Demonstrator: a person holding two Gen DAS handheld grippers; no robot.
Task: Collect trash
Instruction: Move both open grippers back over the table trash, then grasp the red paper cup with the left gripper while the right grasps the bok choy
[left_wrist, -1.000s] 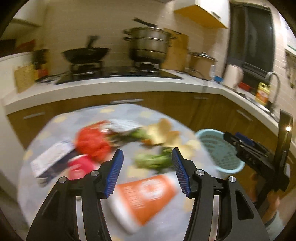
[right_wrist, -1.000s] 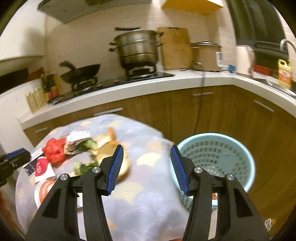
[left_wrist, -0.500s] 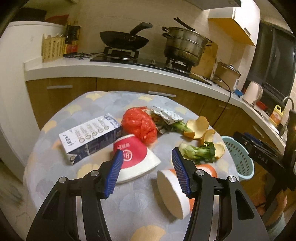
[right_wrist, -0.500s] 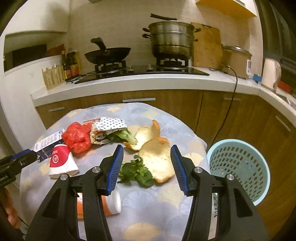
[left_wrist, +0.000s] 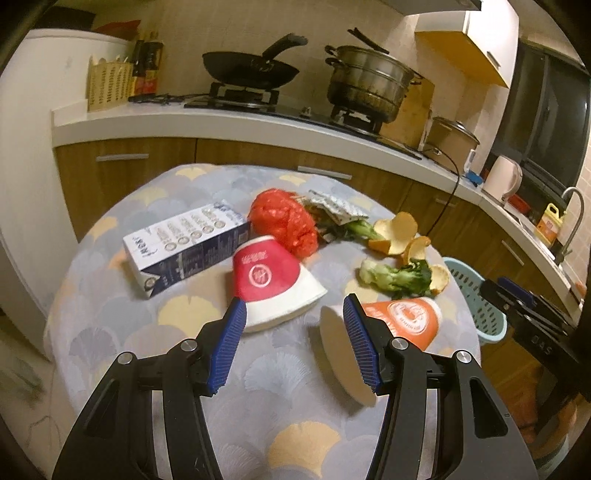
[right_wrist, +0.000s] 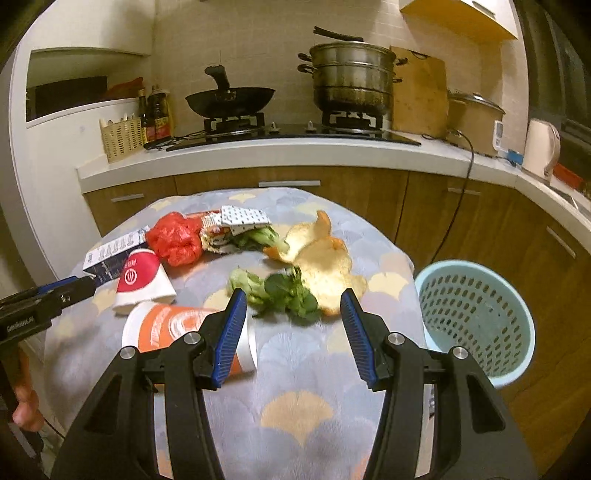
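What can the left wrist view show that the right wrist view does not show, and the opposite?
Only the left wrist view shows the faucet and the yellow bottle beside it. Only the right wrist view shows the blue basket whole, and the wooden cutting board clearly. Both views show the red cup, the orange cup, the milk carton, the red plastic bag, the orange peels, the greens, and the other hand-held gripper, open.

Lighting: warm, dim indoor light from overhead; soft shadows. Fisheye: counter (right_wrist: 295, 147) curves, corners vignetted black. Focus: fair at centre, slight blur on greens (right_wrist: 284, 291) and frame edges. Glare: mild sheen on pot (left_wrist: 369, 79).
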